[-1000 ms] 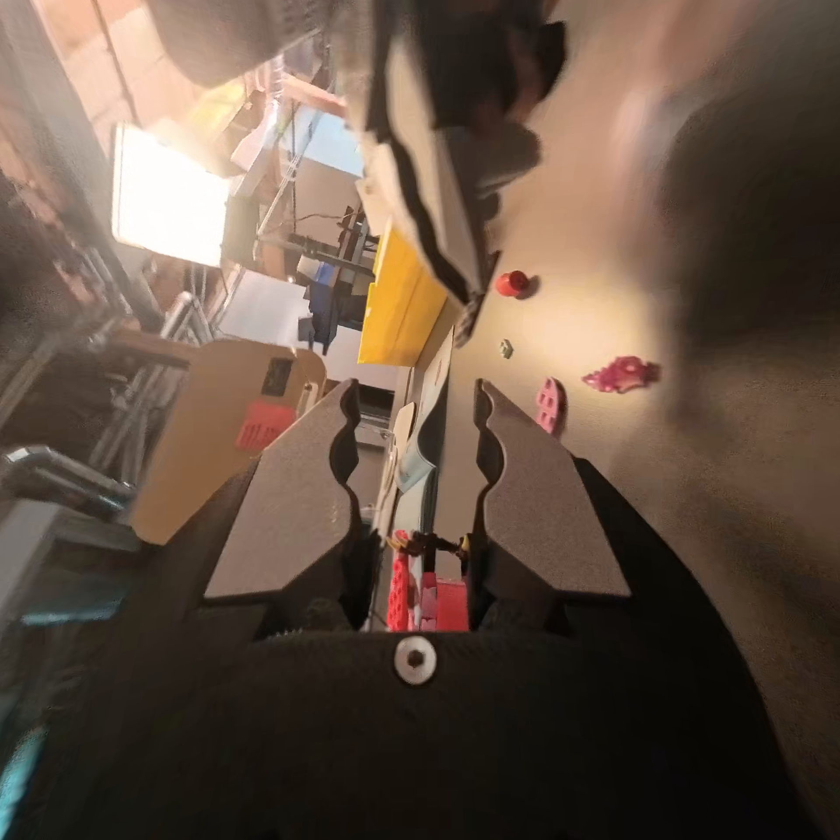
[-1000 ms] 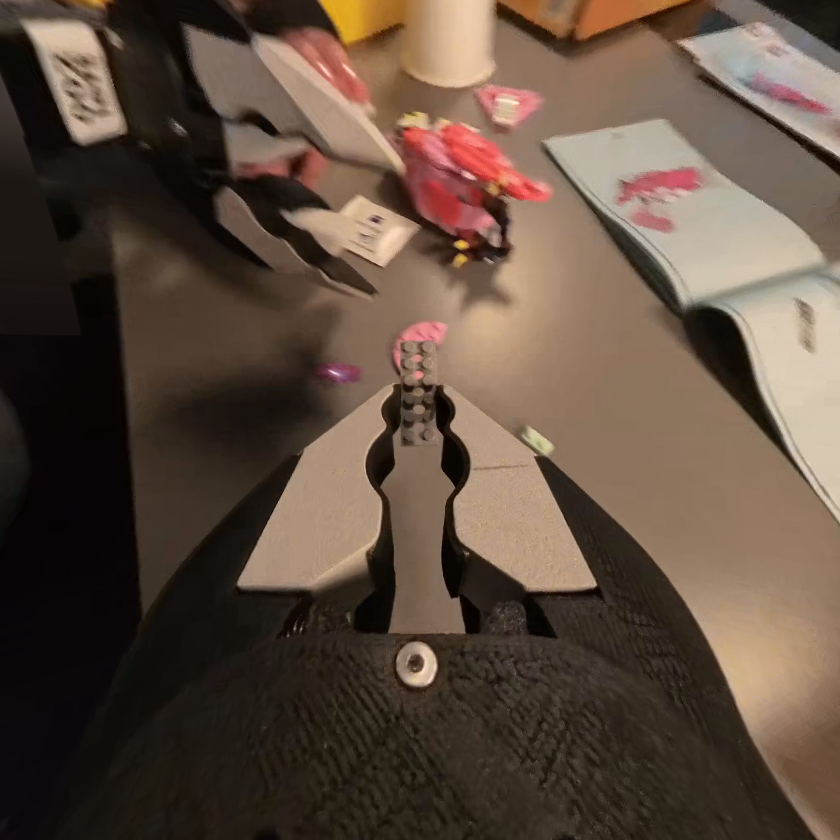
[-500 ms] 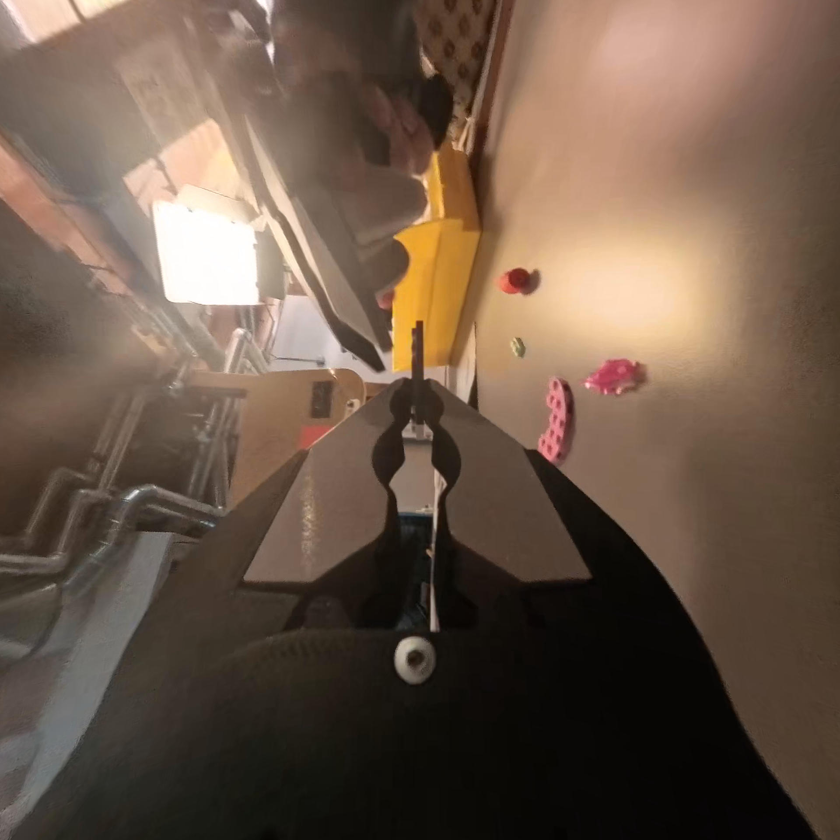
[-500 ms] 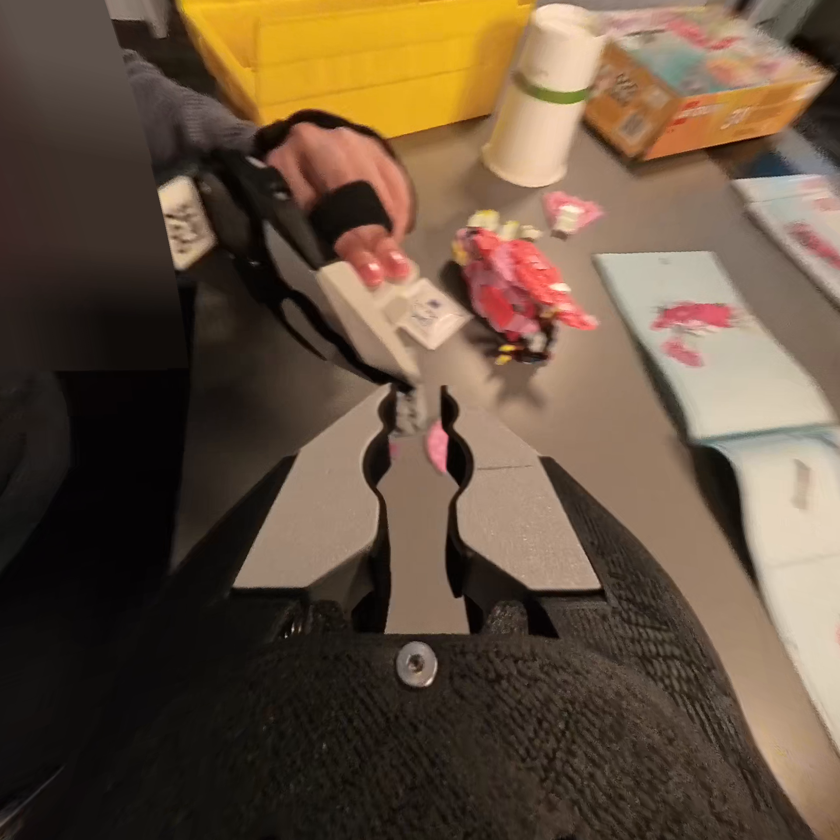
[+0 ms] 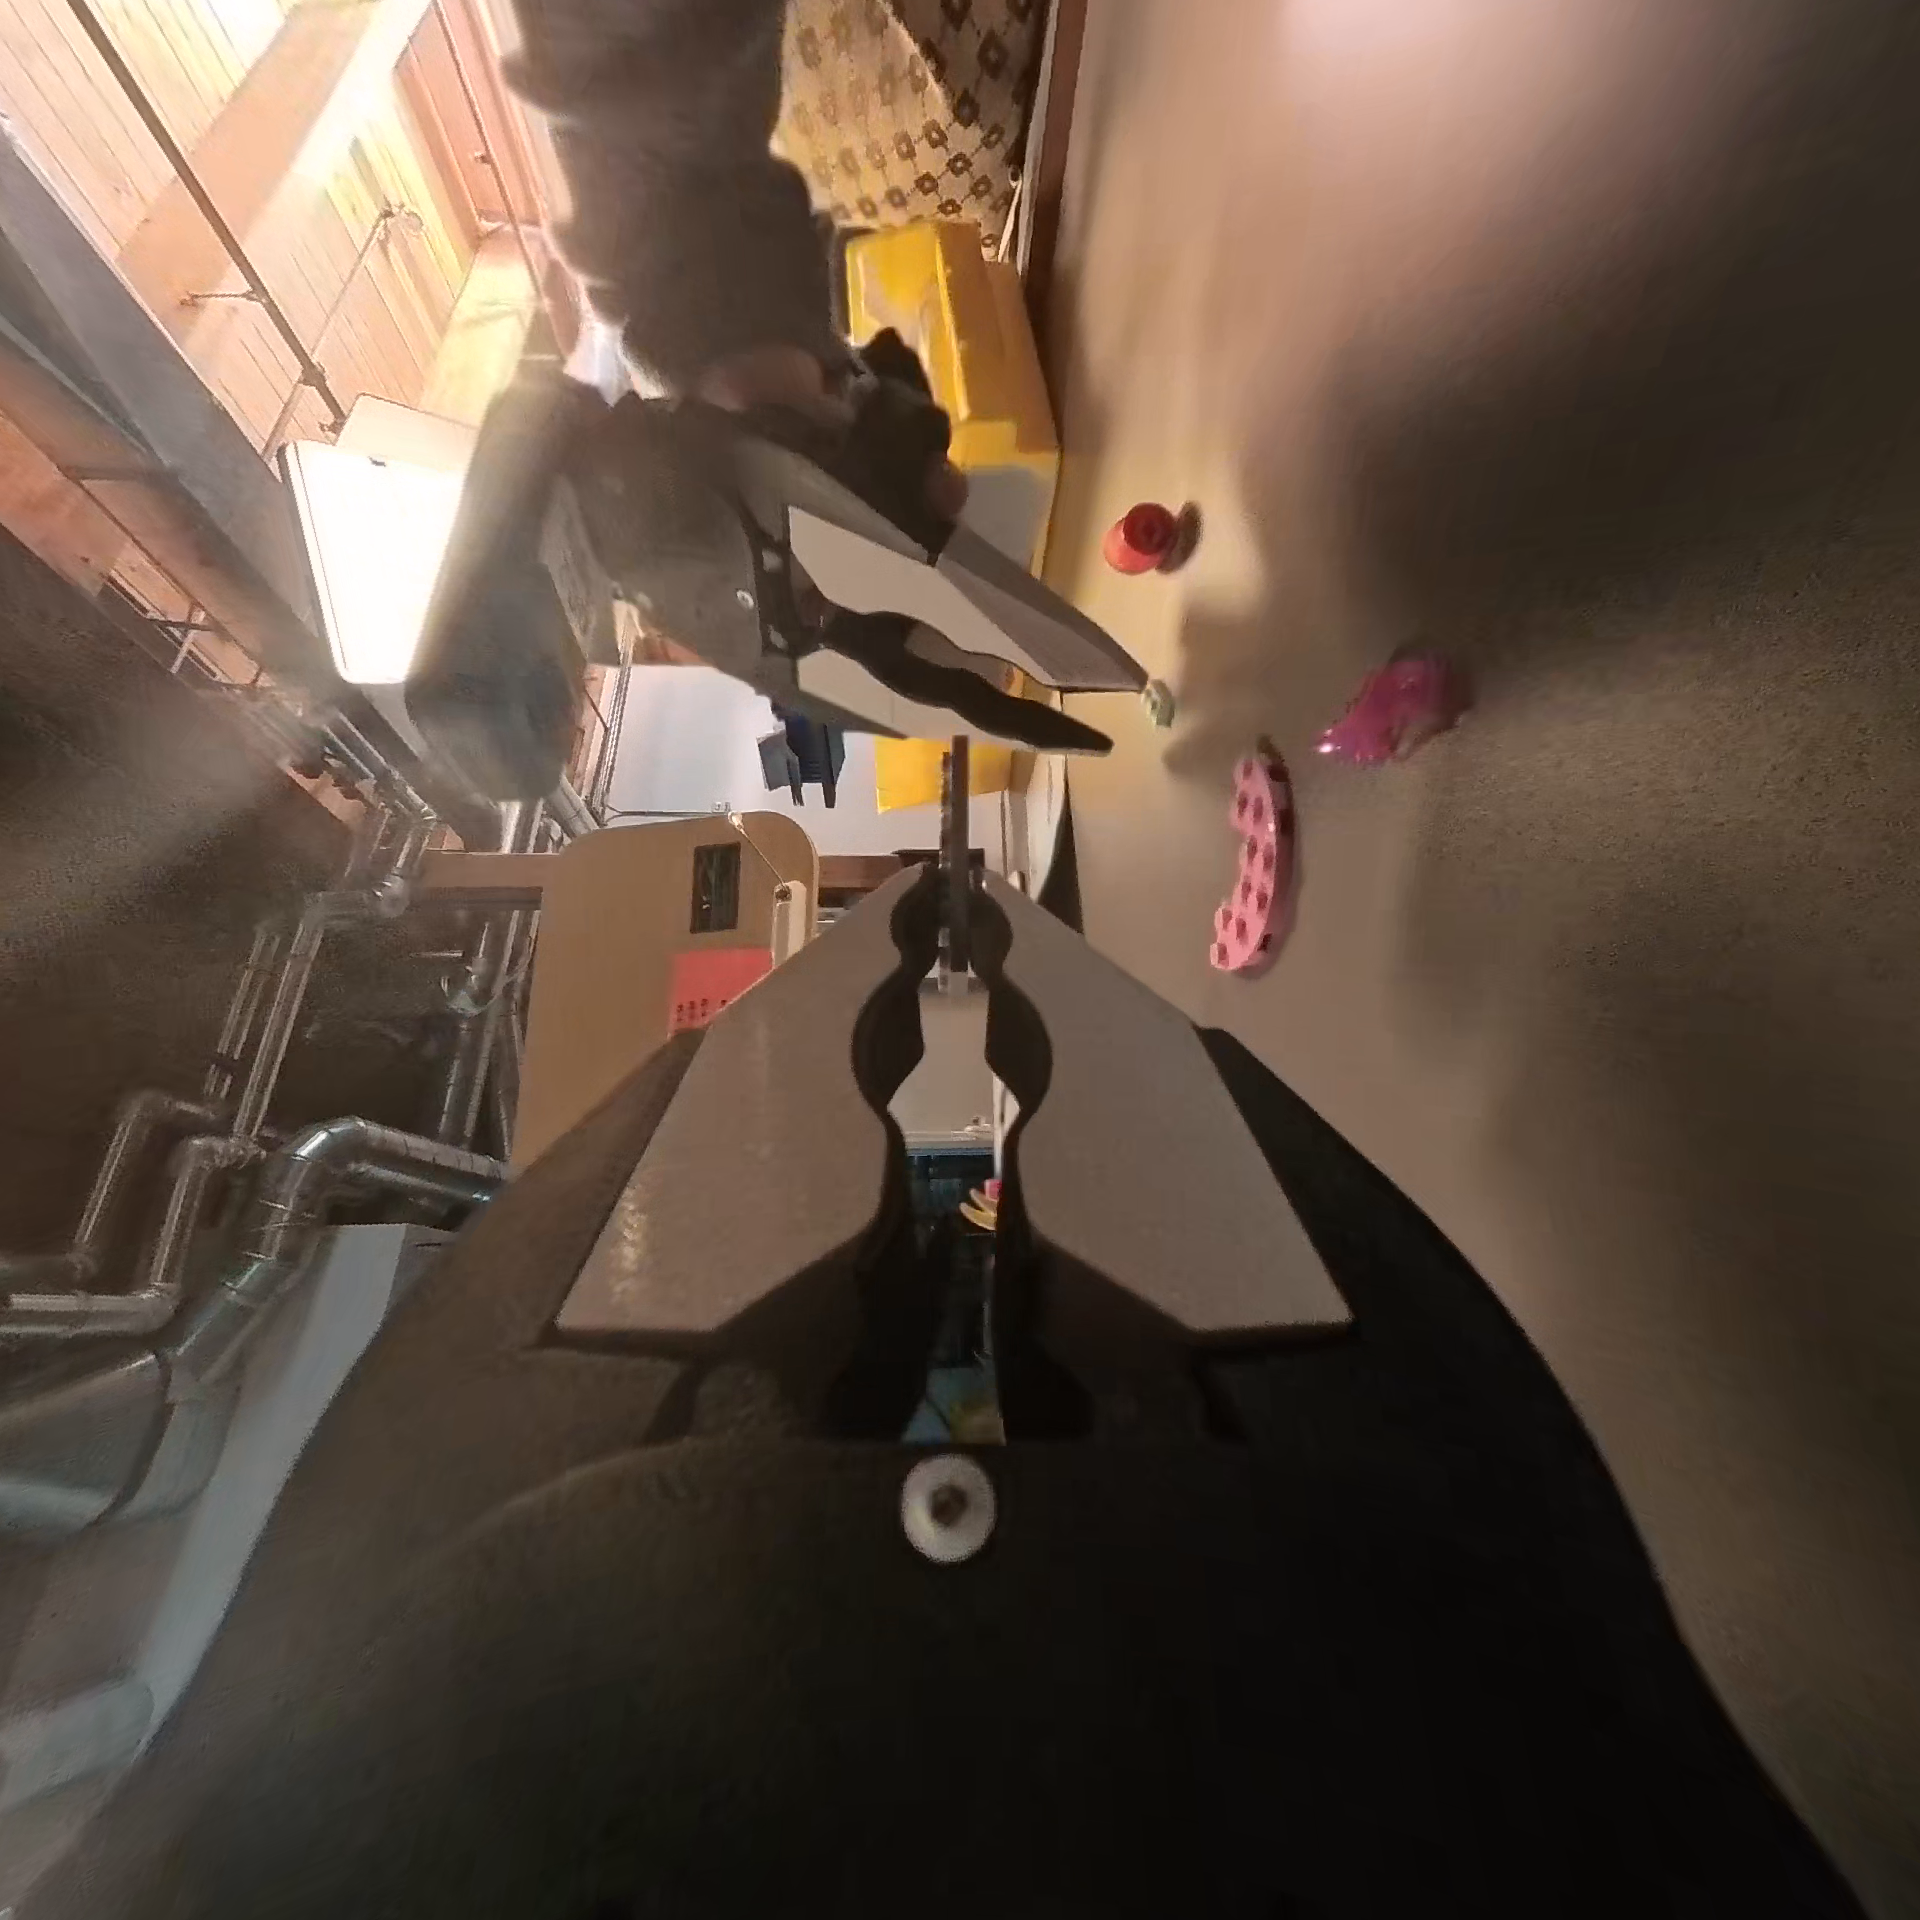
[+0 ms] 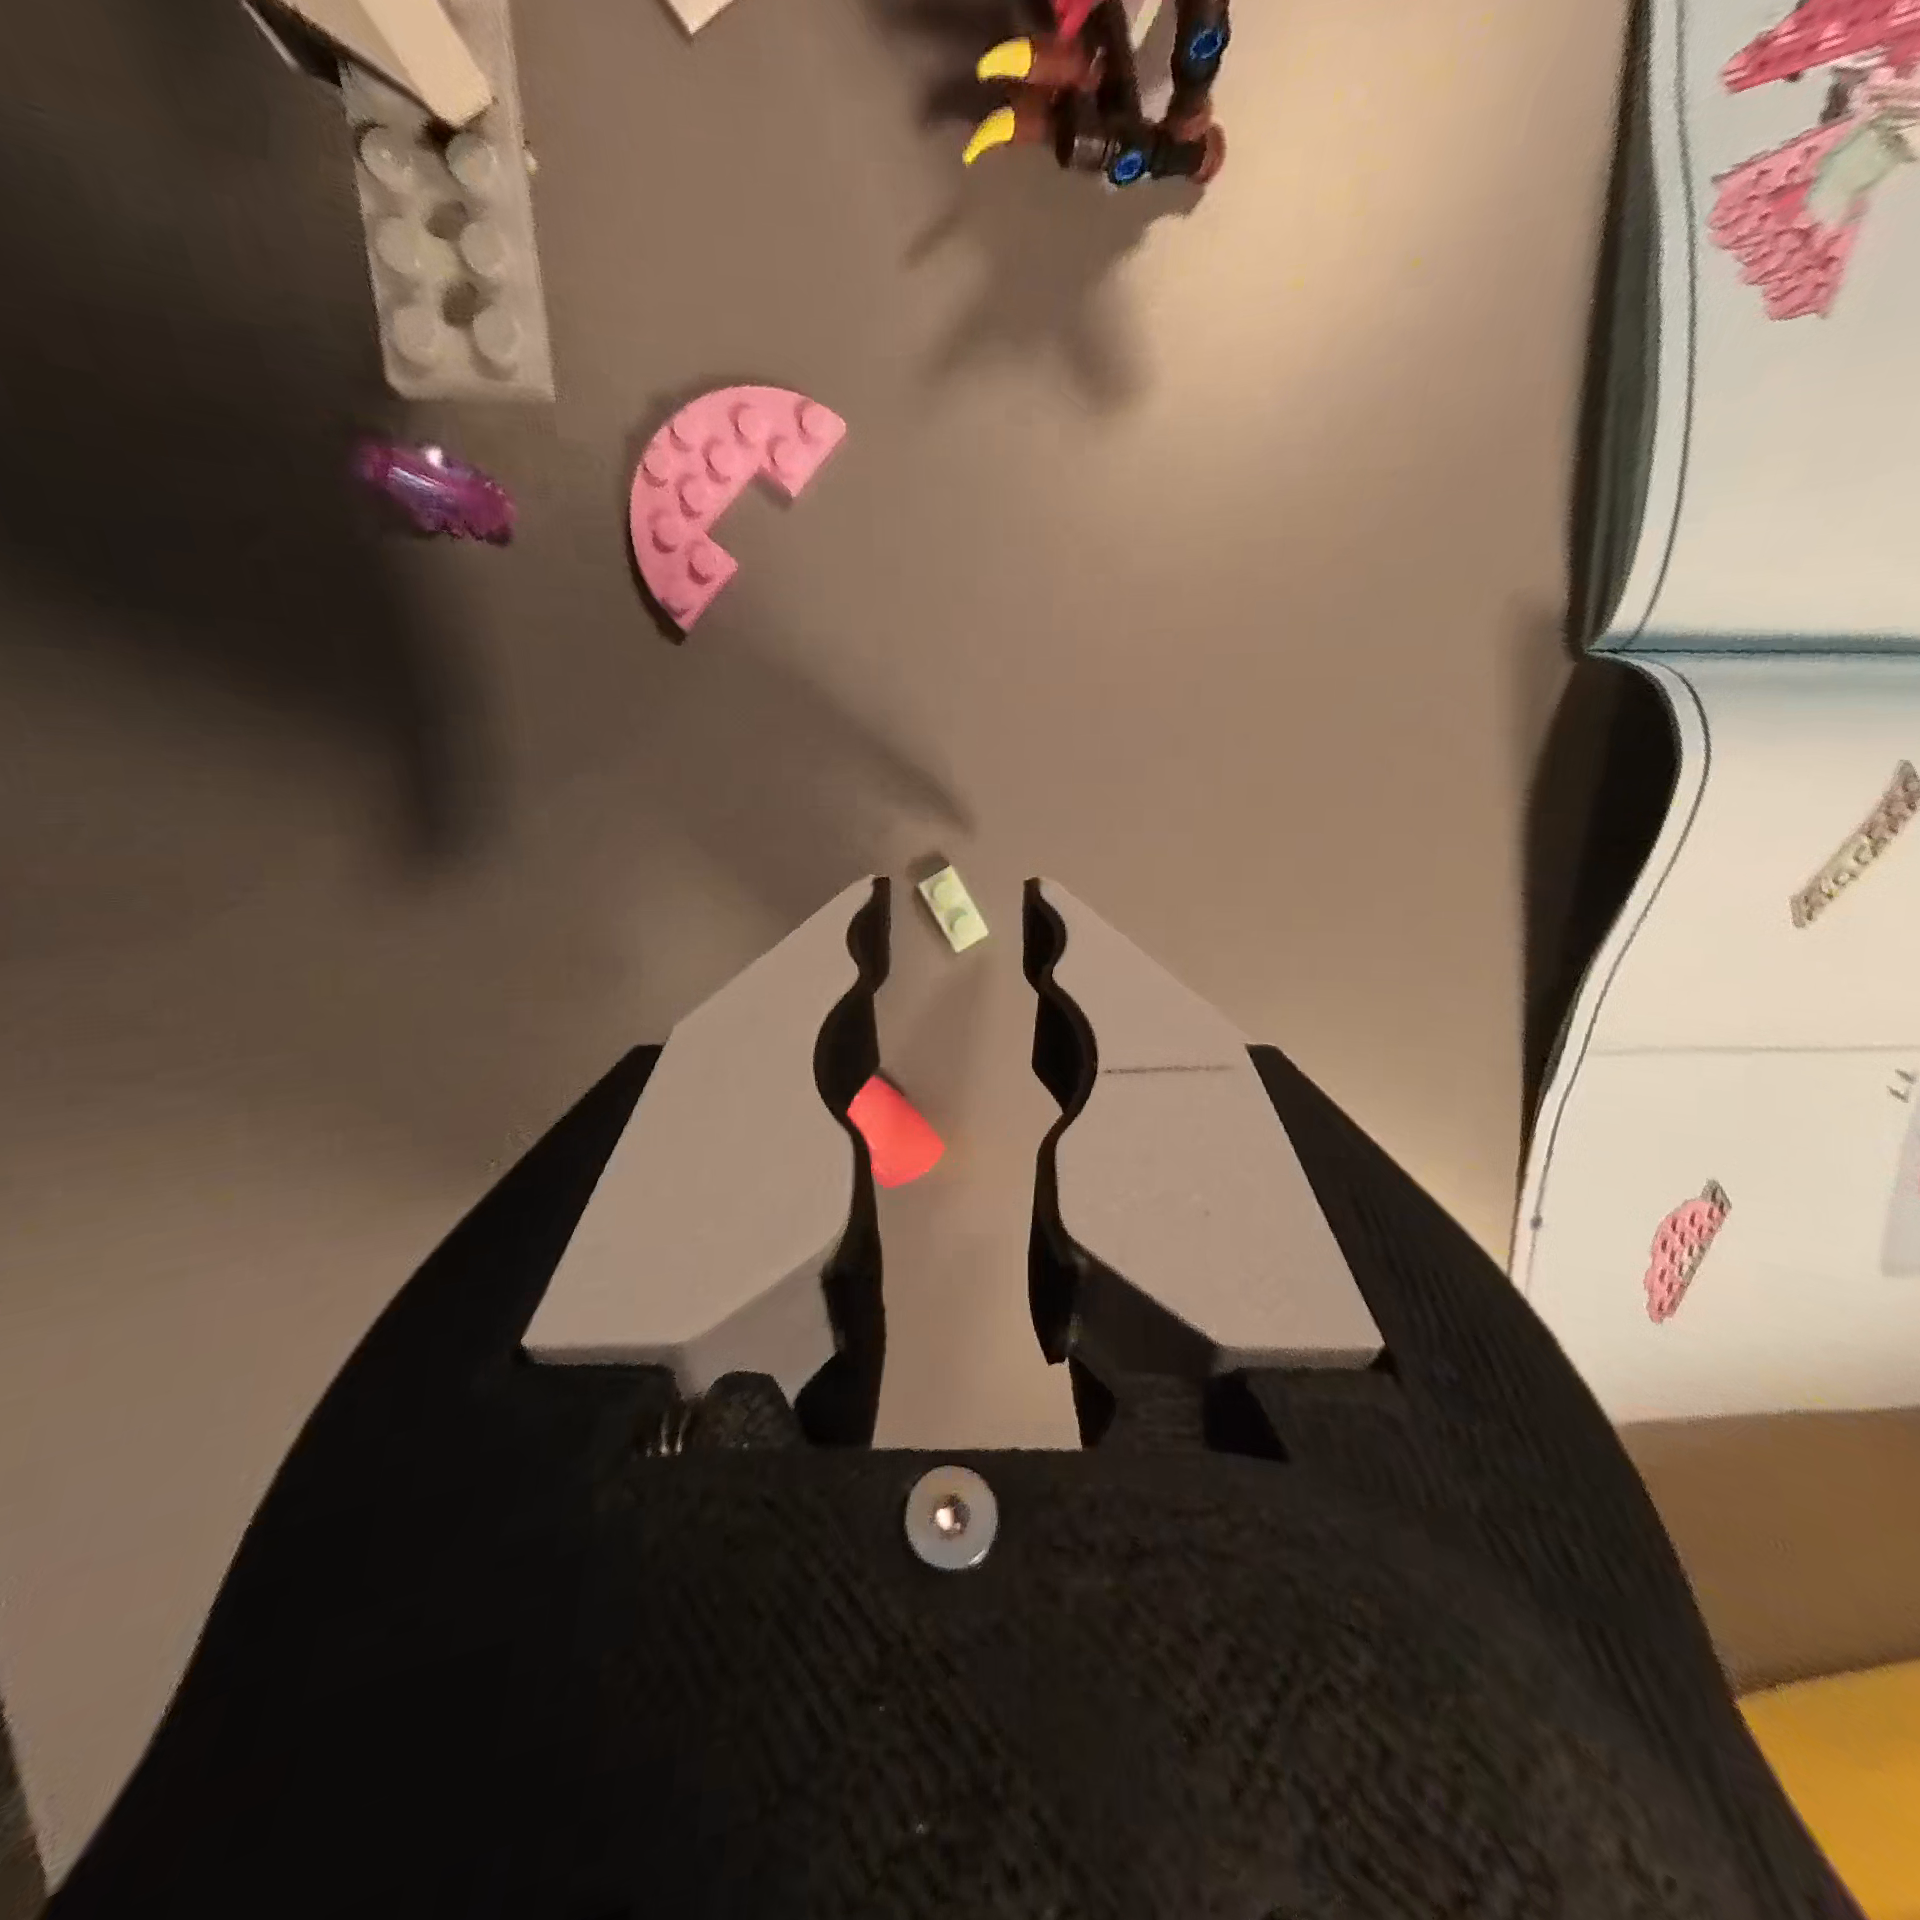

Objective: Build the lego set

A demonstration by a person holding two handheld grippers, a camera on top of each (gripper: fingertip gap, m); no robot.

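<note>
The left gripper (image 5: 957,883) pinches a thin grey studded plate (image 5: 956,821) edge-on; the right gripper (image 6: 956,902), fingers narrowly apart, hovers over a pale green plate (image 6: 954,910) on the worktop (image 6: 1247,623), pink half-round plate (image 6: 717,499) far left.

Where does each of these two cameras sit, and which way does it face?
Left wrist view: rides the left gripper, rolled sideways along the table; its fingers clamp a thin dark plate; the right gripper and a sleeve show beyond.
Right wrist view: rides the right gripper, looking down, open over a pale green plate.
Shared: pink half-round plate, red piece.
</note>
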